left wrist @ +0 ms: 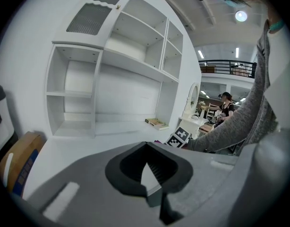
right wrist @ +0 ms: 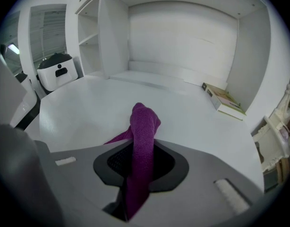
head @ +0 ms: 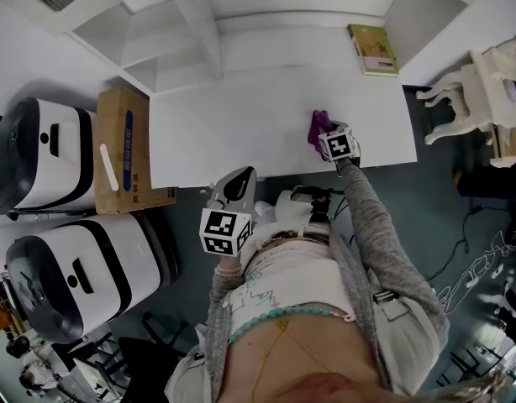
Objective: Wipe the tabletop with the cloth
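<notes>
While over tabletop (right wrist: 79, 112), cloth (right wrist: 144, 126) between jaws

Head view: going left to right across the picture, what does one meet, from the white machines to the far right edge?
Two white machines → cardboard box → left tool → purple cloth → book → white carved furniture.
</notes>
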The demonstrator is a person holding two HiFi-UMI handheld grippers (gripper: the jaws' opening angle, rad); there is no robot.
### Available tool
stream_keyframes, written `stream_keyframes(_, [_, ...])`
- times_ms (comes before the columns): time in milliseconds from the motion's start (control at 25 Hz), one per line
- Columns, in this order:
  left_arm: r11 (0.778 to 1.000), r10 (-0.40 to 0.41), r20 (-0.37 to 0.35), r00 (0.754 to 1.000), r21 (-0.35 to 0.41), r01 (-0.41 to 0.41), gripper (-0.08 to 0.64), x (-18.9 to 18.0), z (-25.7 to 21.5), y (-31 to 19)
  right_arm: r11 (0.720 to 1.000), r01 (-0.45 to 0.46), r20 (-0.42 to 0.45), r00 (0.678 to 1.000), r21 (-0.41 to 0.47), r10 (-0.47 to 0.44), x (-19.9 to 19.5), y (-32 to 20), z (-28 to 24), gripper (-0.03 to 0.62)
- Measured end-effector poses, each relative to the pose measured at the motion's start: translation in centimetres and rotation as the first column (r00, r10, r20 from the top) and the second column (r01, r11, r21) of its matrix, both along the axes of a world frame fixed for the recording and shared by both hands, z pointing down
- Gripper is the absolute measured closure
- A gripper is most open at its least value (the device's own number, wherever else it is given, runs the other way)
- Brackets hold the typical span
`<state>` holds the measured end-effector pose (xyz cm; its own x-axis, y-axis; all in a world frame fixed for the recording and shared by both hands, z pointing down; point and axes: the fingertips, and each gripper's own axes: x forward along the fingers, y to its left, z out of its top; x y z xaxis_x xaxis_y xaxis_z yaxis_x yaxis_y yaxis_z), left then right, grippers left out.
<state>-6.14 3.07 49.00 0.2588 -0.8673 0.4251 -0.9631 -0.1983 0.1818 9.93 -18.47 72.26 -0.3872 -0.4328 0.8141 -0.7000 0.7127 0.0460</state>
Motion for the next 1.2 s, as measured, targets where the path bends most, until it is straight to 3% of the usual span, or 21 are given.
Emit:
stream_keyframes(520, [0.996,-0.086,0.005,0.996,-0.015,0.086,0.56,2.1,-0.6,-3.1,0.984,0.101,0.053,0.994,-0.144,-0.094,-1.0,-0.3,-0.2,0.503])
stream_keyframes(880, [0.99,-0.136,0.015,0.991,-0.019,0.137,0.56,-1.0,-0.5,-4.1,0.981,0.123,0.085,0.99,-0.151,-0.111,-1.4,-0.2,-0.1,0.502])
stream_keyframes(1200, [1.0,-0.011,0.025,1.0,-0.023,0.012,0.56,-5.4,-0.5,-3.9,0.996,0.008,0.075,0.997,-0.087,-0.001,-1.9,-0.4,-0.2,0.503])
